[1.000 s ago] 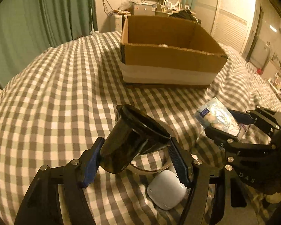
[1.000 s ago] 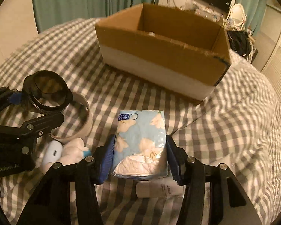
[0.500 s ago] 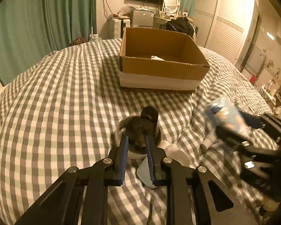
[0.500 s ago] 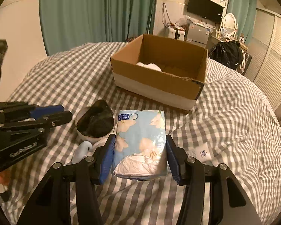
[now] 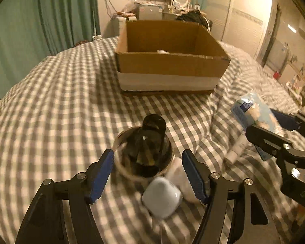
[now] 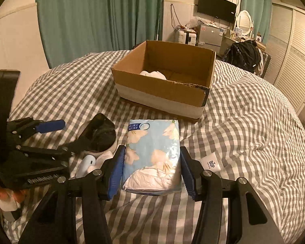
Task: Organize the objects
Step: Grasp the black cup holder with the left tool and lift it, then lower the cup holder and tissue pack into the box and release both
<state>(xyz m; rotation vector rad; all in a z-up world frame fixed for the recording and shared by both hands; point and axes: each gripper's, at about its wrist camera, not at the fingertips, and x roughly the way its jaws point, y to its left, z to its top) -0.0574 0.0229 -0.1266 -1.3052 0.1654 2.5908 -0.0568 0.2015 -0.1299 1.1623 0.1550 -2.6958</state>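
My left gripper point(image 5: 147, 166) is open and empty, its blue pads on either side of a white-rimmed bowl point(image 5: 122, 170) that holds a dark cup point(image 5: 150, 142) lying tilted in it. A white mouse-like object point(image 5: 161, 197) lies just in front of the bowl. My right gripper point(image 6: 151, 165) is shut on a blue floral tissue pack point(image 6: 152, 150) and holds it above the bed; the pack also shows in the left wrist view point(image 5: 254, 113). The open cardboard box point(image 6: 162, 89) stands further back with a white item point(image 6: 152, 74) inside.
The checked bedspread point(image 5: 50, 111) covers the whole bed. A small white tube point(image 6: 210, 163) lies on it to the right of the tissue pack. Green curtains point(image 6: 91, 16), a desk with a mirror and a wardrobe stand beyond the bed.
My left gripper let go of the dark cup, which now lies in the bowl, then closed briefly and opened again. My right gripper rose and pulled back with the tissue pack.
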